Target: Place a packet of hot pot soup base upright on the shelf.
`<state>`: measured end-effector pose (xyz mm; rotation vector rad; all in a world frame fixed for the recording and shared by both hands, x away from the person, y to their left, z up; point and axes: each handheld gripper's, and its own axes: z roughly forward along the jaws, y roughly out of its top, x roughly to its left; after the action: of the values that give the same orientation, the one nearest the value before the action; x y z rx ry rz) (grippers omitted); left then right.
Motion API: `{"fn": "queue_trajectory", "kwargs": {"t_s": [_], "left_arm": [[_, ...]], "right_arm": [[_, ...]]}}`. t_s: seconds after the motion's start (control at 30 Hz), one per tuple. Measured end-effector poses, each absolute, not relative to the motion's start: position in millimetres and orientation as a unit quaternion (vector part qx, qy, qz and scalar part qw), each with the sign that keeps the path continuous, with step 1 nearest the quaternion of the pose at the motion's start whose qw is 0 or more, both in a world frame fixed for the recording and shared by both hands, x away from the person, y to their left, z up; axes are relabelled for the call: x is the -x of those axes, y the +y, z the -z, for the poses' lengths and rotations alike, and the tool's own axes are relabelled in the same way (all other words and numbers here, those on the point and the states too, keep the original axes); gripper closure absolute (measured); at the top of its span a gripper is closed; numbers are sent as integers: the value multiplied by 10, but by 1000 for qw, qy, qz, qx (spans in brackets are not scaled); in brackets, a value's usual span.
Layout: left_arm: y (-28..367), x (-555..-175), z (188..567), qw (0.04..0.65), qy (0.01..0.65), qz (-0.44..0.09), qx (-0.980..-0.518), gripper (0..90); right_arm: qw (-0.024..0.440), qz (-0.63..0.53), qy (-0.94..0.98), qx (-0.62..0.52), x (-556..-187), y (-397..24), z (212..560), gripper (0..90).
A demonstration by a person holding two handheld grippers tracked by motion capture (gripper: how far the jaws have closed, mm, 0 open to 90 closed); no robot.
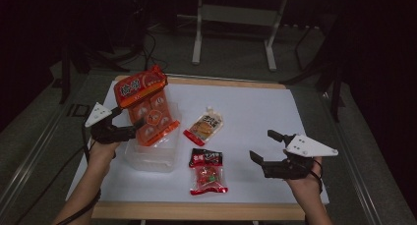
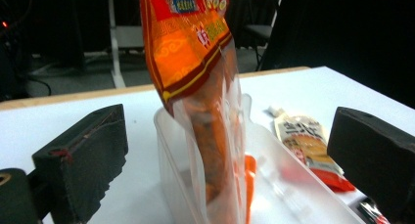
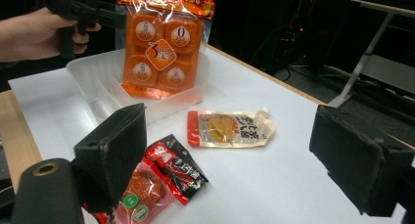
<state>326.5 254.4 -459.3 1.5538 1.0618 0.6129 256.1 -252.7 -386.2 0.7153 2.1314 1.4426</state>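
Your left gripper [image 1: 140,123] stands wide around the orange packet [image 1: 147,107] upright in the clear tub [image 1: 150,158] — right gripper [image 1: 263,146] wide, empty.

Dim room, black toward the far wall and both sides. Grey floor [image 1: 236,53] beyond the counter [image 1: 255,112], crossed by dark cables [image 1: 150,45]. White sheet over a pale wooden top, wood showing along the near and far edges. Behind it, a white-legged metal frame [image 1: 233,18]. Light only on the counter, falling from above.
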Motion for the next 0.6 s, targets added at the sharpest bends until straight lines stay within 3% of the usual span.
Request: {"fn": "queue_trajectory", "kwargs": {"t_s": [0.33, 0.4, 0.6], "left_arm": [[2584, -3072, 4493, 532, 435, -258, -679, 16], [2595, -2999, 4467, 539, 431, -256, -677, 15], [2627, -2826, 4440, 556, 424, -243, -672, 15]], "right_arm": [[227, -520, 786, -245, -2596, -2498, 3904, 145], [222, -522, 786, -245, -2607, -2483, 3920, 182], [218, -527, 784, -246, -2644, -2478, 3945, 182]]}}
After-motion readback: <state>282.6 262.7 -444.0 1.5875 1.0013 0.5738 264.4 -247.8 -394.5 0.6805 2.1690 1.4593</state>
